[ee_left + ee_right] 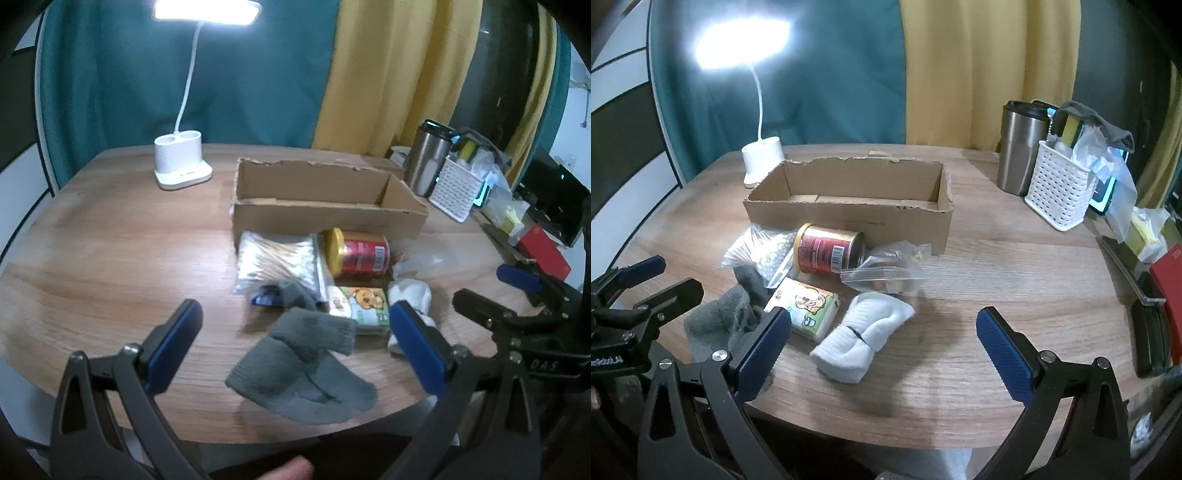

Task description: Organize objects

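- Here the left gripper (295,341) has its jaws wide apart, holding nothing, over the grey sock (303,373).
- The right gripper (884,349) is wide apart too, empty.
- The red can (831,251) lies on its side before the cardboard box (849,210), lengthwise along it.

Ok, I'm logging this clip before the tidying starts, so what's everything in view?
box: one, brown cardboard, open and empty, mid-table
can: one, red with gold ends, on its side before the box
cotton swabs: one clear pack, left of the can
zip bag: one, clear, right of the can
tissue pack: one, green and white, front of the pile
grey socks: pair, near table edge
white socks: one bundle
lamp: one, white, lit, back left
cup: one, steel, back right
basket: one, white, stuffed
left gripper: fingers open, empty
right gripper: fingers open, empty
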### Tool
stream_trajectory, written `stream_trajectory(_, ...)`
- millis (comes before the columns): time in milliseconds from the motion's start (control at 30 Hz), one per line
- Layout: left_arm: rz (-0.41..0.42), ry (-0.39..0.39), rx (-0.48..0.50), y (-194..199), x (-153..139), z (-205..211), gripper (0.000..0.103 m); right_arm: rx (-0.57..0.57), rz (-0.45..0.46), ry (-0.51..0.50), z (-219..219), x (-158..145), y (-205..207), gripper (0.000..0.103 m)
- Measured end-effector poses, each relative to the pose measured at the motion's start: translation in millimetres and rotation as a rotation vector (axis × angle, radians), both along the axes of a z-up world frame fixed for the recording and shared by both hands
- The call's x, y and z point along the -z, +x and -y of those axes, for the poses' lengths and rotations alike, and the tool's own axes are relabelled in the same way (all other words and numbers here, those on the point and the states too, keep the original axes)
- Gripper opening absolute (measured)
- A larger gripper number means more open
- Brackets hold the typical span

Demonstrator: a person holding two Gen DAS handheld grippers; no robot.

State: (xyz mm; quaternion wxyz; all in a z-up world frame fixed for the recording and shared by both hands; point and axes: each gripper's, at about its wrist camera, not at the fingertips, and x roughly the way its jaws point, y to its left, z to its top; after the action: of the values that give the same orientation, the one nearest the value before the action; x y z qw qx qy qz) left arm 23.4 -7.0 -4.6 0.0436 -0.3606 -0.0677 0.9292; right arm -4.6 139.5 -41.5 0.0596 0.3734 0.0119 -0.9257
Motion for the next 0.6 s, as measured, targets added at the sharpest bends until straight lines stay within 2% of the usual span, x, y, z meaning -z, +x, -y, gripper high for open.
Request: stream_trajectory(600, -0.001, -0.019, -0.028, 1.2, 4.9, 1.8, 0.102, -0.005, 0.011, -0.004, 1.1, 0.1, -1.3, 0.102)
